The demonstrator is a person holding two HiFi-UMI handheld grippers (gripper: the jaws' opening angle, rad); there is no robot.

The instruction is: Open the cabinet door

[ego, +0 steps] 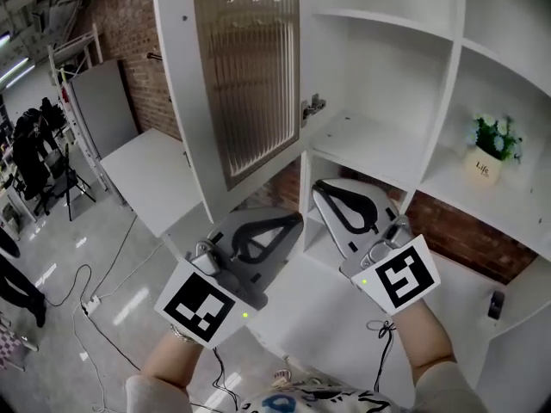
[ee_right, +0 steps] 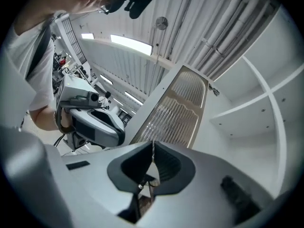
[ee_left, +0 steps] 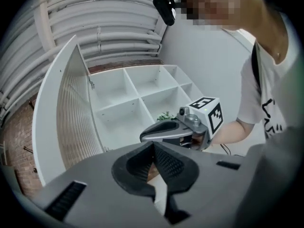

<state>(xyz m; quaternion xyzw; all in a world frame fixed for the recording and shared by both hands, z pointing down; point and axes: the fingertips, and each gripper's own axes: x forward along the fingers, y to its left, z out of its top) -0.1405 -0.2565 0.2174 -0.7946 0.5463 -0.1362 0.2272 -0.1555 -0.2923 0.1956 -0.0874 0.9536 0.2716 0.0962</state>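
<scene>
The white cabinet door (ego: 245, 67), with its ribbed glass panel, stands swung wide open from the shelving (ego: 379, 136); a metal hinge (ego: 312, 107) shows on its inner edge. Both grippers hang below the door and in front of the cabinet, touching nothing. My left gripper (ego: 293, 222) is shut and empty, down to the left. My right gripper (ego: 320, 188) is shut and empty too, pointing at the lower shelf. The left gripper view has the door (ee_left: 71, 113) at left and the right gripper (ee_left: 185, 127) ahead. In the right gripper view the door (ee_right: 175, 108) rises above the jaws.
A small potted plant (ego: 491, 149) stands in a right-hand compartment, and a small dark object (ego: 495, 304) lies on the lower ledge. A brick wall (ego: 129, 33) and a white panel (ego: 151, 179) lie to the left. Cables (ego: 95, 299) trail on the floor.
</scene>
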